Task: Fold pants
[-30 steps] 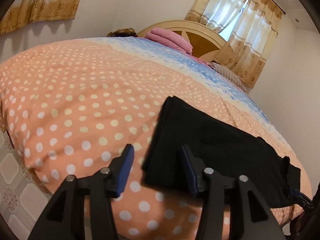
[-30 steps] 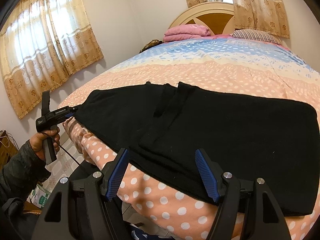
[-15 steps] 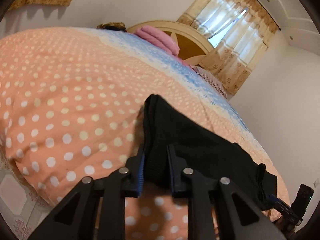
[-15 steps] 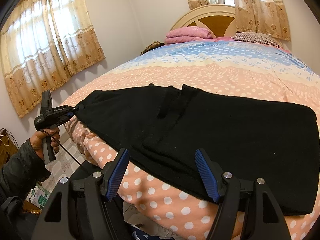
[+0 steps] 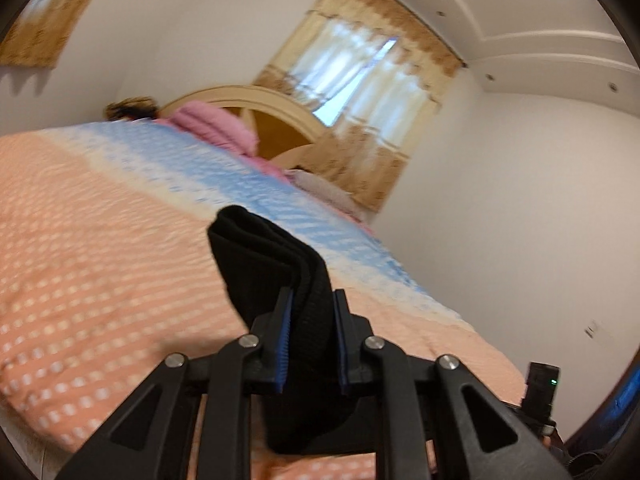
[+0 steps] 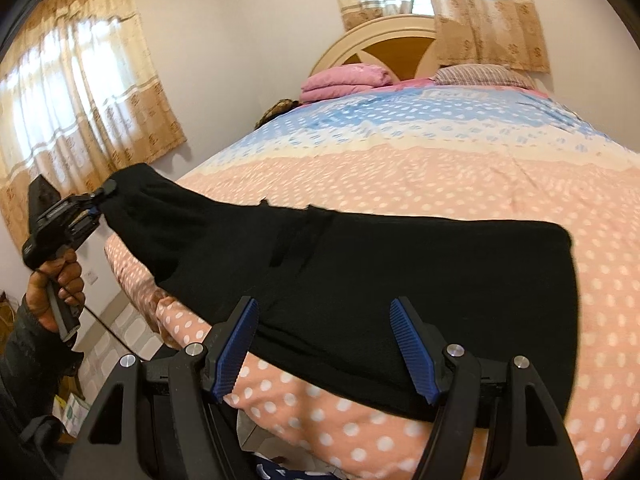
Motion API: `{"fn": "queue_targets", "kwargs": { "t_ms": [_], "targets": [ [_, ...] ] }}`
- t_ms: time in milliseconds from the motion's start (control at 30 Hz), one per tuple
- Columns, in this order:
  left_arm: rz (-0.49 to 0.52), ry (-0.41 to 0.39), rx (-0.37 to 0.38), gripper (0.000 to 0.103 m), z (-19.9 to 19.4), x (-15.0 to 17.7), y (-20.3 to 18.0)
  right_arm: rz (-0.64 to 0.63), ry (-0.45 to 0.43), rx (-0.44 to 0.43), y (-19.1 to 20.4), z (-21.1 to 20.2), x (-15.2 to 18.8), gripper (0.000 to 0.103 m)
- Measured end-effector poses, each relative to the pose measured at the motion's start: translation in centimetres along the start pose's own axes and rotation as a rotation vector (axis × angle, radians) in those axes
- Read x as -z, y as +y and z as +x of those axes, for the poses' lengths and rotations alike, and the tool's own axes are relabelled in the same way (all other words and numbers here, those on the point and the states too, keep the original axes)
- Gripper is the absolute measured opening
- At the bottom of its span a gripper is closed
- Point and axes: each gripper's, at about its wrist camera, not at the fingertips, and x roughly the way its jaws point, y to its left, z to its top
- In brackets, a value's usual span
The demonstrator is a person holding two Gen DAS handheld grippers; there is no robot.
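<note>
Black pants [image 6: 360, 272] lie along the near edge of the bed [image 6: 440, 168], long axis running with that edge, side to side in the right wrist view. One end is lifted clear of the bedspread at the bed's near left corner; the other end lies flat toward the right. Which end is the waistband cannot be told.

Left claw [image 5: 310, 334]: its jaws have just been closing and now pinch the raised end, with several stacked layers of cloth showing between the blue pads [image 5: 283, 344]. In the right wrist view the same claw [image 6: 98, 204] is carried by a hand [image 6: 56, 284], and the cloth slopes down from it to the bed.

Right claw [image 6: 326, 344]: jaws stand wide apart, hovering over the near hem at about mid-length. No cloth is caught between the pads; it holds nothing.

Judgement: the end is raised so it can be carried over the flat part toward the opposite end, halving the length. The right claw likely sits where the crease would fall, ready to pin or take the cloth. A pink blanket [image 6: 344, 80] and a pillow [image 6: 476, 74] lie at the headboard, well apart from the work.
</note>
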Motion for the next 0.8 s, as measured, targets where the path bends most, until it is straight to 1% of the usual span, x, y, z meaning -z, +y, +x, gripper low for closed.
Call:
{"fn": "queue_targets", "kwargs": {
  "t_ms": [67, 167, 200, 367, 467, 600, 733, 800],
  "targets": [
    [0.028, 0.008, 0.045, 0.019, 0.6, -0.4, -1.7, 0.032, -0.001, 0.012, -1.1, -0.7, -0.1, 0.070],
    [0.053, 0.033, 0.109, 0.018, 2.0, -0.8, -3.9, 0.094, -0.004, 0.054, -3.1, -1.8, 0.0, 0.070],
    [0.061, 0.040, 0.120, 0.018, 2.3, -0.9, -4.6, 0.106, -0.007, 0.061, -3.8, -2.1, 0.0, 0.070],
    [0.112, 0.094, 0.231, 0.018, 4.7, -1.1, -9.2, 0.205, -0.045, 0.115, -7.5, -4.5, 0.3, 0.070],
    [0.153, 0.137, 0.274, 0.018, 6.3, -0.7, -12.2, 0.252, -0.076, 0.143, -9.4, -5.7, 0.6, 0.070],
    [0.194, 0.203, 0.327, 0.018, 8.3, 0.6, -15.3, 0.320, -0.113, 0.182, -11.3, -6.7, 0.7, 0.070],
    [0.216, 0.272, 0.386, 0.018, 9.7, 2.2, -17.6, 0.379, -0.130, 0.202, -12.9, -7.3, 1.0, 0.070],
    [0.233, 0.301, 0.401, 0.017, 10.1, 3.1, -18.5, 0.391, -0.136, 0.212, -13.1, -7.4, 1.0, 0.070]
  ]
}}
